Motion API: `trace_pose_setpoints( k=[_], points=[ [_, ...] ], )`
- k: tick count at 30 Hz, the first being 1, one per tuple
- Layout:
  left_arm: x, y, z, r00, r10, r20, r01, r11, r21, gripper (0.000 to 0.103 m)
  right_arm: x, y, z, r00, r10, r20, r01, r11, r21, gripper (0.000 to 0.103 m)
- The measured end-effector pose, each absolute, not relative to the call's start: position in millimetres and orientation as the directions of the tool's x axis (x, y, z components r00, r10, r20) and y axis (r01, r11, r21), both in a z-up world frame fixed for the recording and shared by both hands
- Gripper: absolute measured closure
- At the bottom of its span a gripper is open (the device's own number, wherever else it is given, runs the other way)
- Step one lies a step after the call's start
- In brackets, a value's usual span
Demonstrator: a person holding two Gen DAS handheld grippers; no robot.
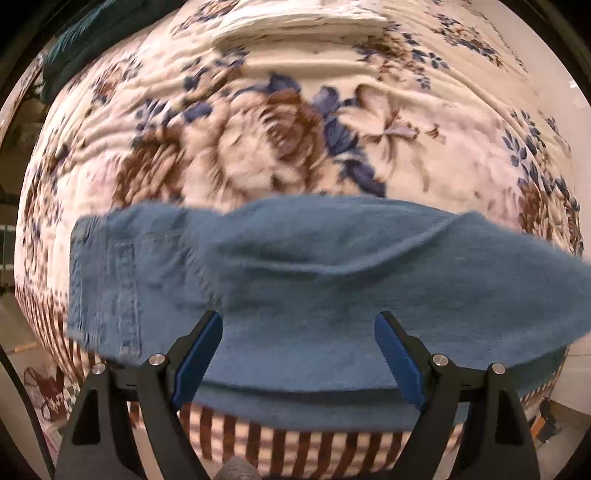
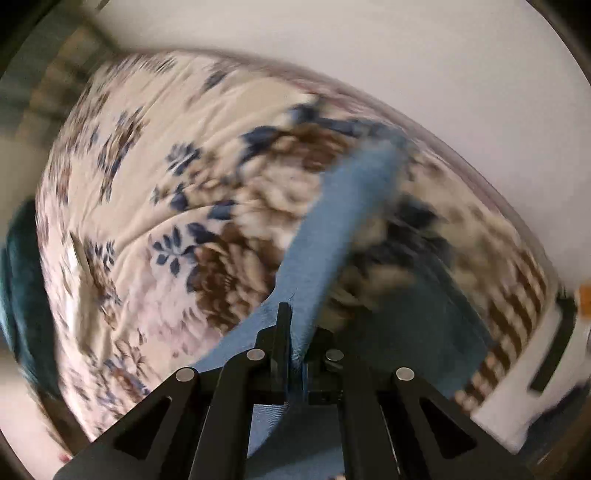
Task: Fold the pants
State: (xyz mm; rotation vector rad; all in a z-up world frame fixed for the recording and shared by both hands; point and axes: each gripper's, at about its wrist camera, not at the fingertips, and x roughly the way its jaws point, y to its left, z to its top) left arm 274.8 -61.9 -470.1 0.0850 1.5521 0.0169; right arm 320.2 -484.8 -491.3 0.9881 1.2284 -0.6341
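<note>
The blue denim pants (image 1: 295, 280) lie across the floral bedspread (image 1: 258, 140), waistband and pocket stitching at the left. My left gripper (image 1: 298, 325) is open, its blue-padded fingers spread just above the pants' near part, holding nothing. In the right wrist view, my right gripper (image 2: 299, 332) is shut on a fold of the pants (image 2: 332, 221), and a strip of denim rises from the jaws toward the upper right. That view is blurred by motion.
A folded white cloth (image 1: 299, 22) lies at the far side of the bed. A dark teal fabric (image 1: 81, 40) sits at the far left; it also shows in the right wrist view (image 2: 18, 280). The bed's striped edge (image 1: 295, 446) is close below.
</note>
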Motion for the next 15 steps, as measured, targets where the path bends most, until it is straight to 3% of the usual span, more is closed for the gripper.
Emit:
trace_pose_setpoints(
  k=[5, 9, 10, 11, 12, 13, 14, 15],
  points=[
    [250, -30, -477, -0.031, 0.079, -0.996, -0.058, 0.995, 0.080, 0.019, 248, -486, -514, 0.249, 0.141, -0.958, 0.864, 0.415, 0.286, 0.098],
    [236, 8, -493, -0.067, 0.063, -0.996, -0.194, 0.978, 0.075, 0.019, 219, -488, -567, 0.196, 0.203, -0.959, 0.865, 0.425, 0.267, 0.096],
    [234, 18, -498, -0.077, 0.054, -0.996, -0.229, 0.971, 0.071, 0.019, 217, -488, -579, 0.185, 0.218, -0.958, 0.867, 0.423, 0.264, 0.086],
    [231, 31, -502, -0.083, 0.032, -0.996, -0.271, 0.961, 0.053, 0.019, 214, -487, -591, 0.177, 0.243, -0.954, 0.869, 0.416, 0.267, 0.068],
    [228, 43, -506, -0.094, 0.012, -0.995, -0.314, 0.949, 0.041, 0.019, 209, -484, -600, 0.183, 0.262, -0.948, 0.874, 0.397, 0.279, 0.056],
    [224, 55, -509, -0.100, -0.012, -0.995, -0.352, 0.936, 0.025, 0.019, 204, -482, -602, 0.199, 0.268, -0.943, 0.879, 0.376, 0.292, 0.031],
    [220, 68, -512, -0.100, -0.050, -0.994, -0.393, 0.920, -0.007, 0.019, 196, -477, -602, 0.243, 0.271, -0.931, 0.880, 0.341, 0.329, 0.022],
    [217, 80, -514, -0.098, -0.074, -0.992, -0.425, 0.905, -0.025, 0.019, 191, -473, -599, 0.274, 0.270, -0.923, 0.878, 0.321, 0.355, 0.022]
  ],
)
